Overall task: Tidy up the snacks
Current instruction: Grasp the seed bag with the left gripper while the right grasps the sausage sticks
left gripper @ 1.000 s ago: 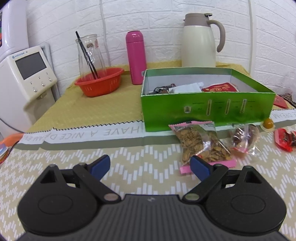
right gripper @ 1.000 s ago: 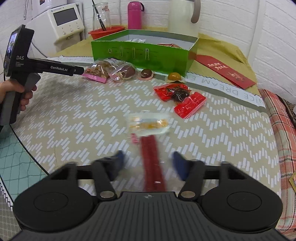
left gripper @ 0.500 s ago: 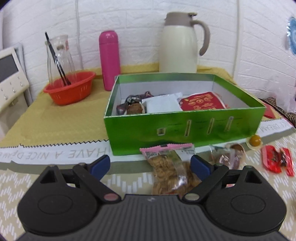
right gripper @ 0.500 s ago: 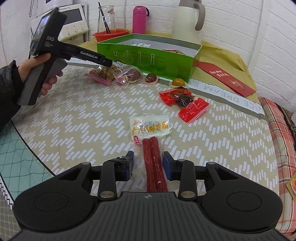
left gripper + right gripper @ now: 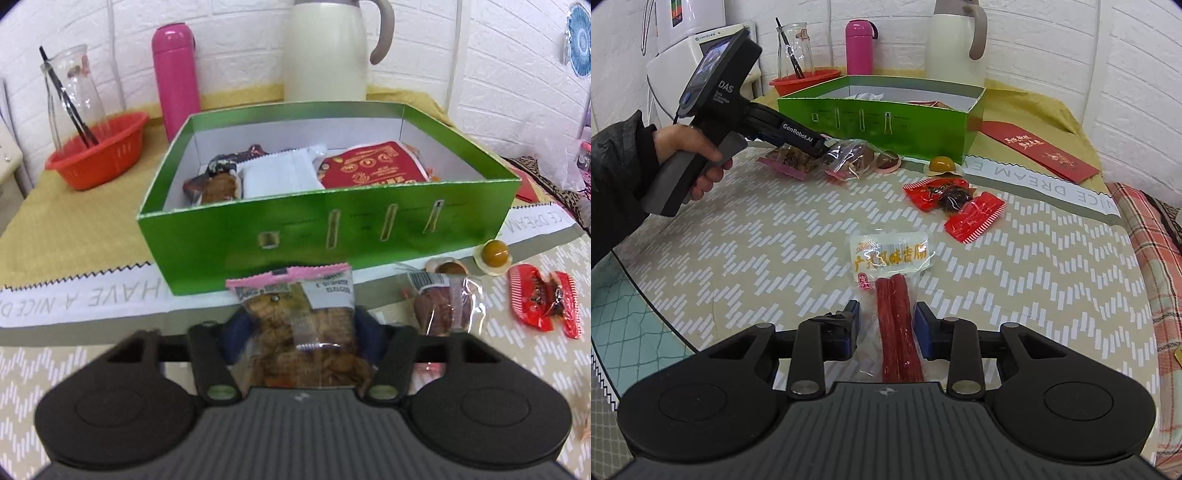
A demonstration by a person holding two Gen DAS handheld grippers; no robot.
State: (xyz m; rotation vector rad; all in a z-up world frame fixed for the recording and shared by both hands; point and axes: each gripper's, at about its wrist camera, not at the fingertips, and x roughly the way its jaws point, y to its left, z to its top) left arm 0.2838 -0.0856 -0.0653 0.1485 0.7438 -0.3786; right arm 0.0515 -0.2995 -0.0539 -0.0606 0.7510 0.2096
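Observation:
A pink-edged snack packet (image 5: 295, 317) of brown pieces stands between the pads of my left gripper (image 5: 301, 325). The jaws are closing and the pads press its sides, just before the green box (image 5: 332, 229). The right wrist view shows that left gripper (image 5: 820, 147) held by a hand (image 5: 690, 147), its tip on the same packet (image 5: 790, 158). My right gripper (image 5: 886, 321) straddles a clear packet of two red sausages (image 5: 892, 258) lying on the cloth. Its jaws are closing, with a thin gap showing at the left pad.
The green box (image 5: 871, 122) holds several wrapped snacks. Loose on the cloth lie a clear packet (image 5: 443, 302), two jelly cups (image 5: 495, 253) and red packets (image 5: 955, 199). Behind stand an orange basket (image 5: 99, 151), pink flask (image 5: 177, 74) and cream jug (image 5: 325, 48). A red envelope (image 5: 1041, 151) lies at right.
My left gripper moved forward toward the green box and its jaws came in onto the pink-edged packet. The right jaws narrowed around the sausage packet while that hand stayed put.

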